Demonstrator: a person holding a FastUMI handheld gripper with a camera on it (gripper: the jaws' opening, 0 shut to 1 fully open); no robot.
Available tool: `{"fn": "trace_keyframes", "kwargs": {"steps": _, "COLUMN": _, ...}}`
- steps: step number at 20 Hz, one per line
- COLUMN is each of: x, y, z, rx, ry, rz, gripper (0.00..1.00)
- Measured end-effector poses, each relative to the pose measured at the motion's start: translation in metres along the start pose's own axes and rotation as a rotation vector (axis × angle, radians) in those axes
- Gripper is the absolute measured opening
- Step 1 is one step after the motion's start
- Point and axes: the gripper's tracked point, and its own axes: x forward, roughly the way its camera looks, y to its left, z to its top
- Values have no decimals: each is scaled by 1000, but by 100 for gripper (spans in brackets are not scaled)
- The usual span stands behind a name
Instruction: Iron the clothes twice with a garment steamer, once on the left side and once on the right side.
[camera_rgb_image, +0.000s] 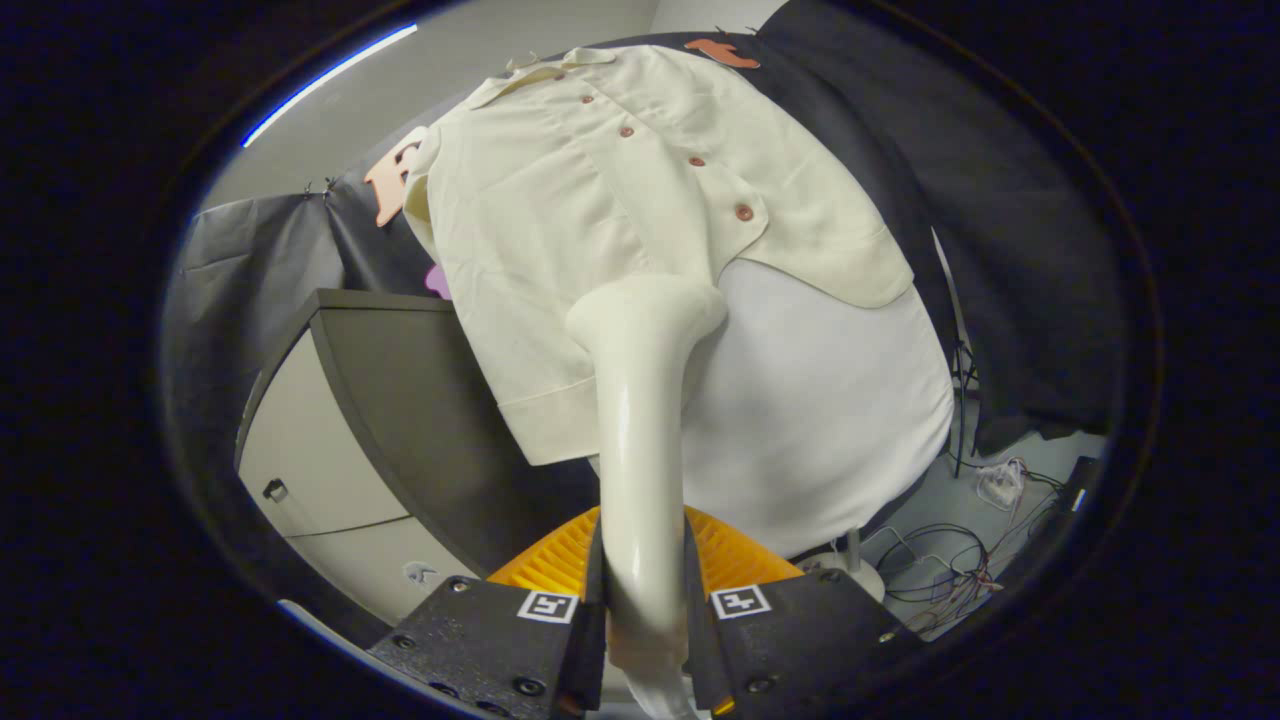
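Gripper closest to the lens, both fingers clamped on the handle of a pale garment steamer. Steamer rising straight ahead from between the fingers, head pressed to, or just off, the lower hem of a cream shirt; contact hard to confirm. Shirt draped over a white padded ironing board, collar far from the gripper, hem near it. Steamer head sitting near the button placket, at the middle of the shirt front, slightly toward one panel.

Judged step: one steaming pass in progress, on or close to the panel beside the buttons. Which of the two passes, left or right, impossible to say. Next move likely calling for a slow, steady stroke along the fabric with the head kept flat against it, firm grip held, buttons avoided.

Counted: one gripper, two fingers, one steamer, one shirt, five round buttons visible along the placket, one ironing board. Beyond the board: one grey cabinet to the side, loose cables on the floor.
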Motion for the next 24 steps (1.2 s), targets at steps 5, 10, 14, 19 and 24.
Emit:
{"fn": "trace_keyframes", "kwargs": {"steps": 5, "x": -25, "y": -3, "z": 17, "rx": 26, "ry": -26, "rz": 9, "gripper": 33}}
{"fn": "trace_keyframes", "kwargs": {"steps": 10, "x": -52, "y": 3, "z": 68, "rx": 133, "ry": -117, "rz": 39, "gripper": 32}}
{"fn": "trace_keyframes", "kwargs": {"steps": 14, "x": -69, "y": 5, "z": 128, "rx": 98, "ry": -194, "rz": 32, "gripper": 32}}
{"fn": "trace_keyframes", "kwargs": {"steps": 19, "x": -75, "y": 18, "z": 222, "rx": 6, "ry": -297, "rz": 24, "gripper": 32}}
{"fn": "trace_keyframes", "kwargs": {"steps": 24, "x": -57, "y": 25, "z": 308, "rx": -89, "ry": -369, "rz": -4, "gripper": 32}}
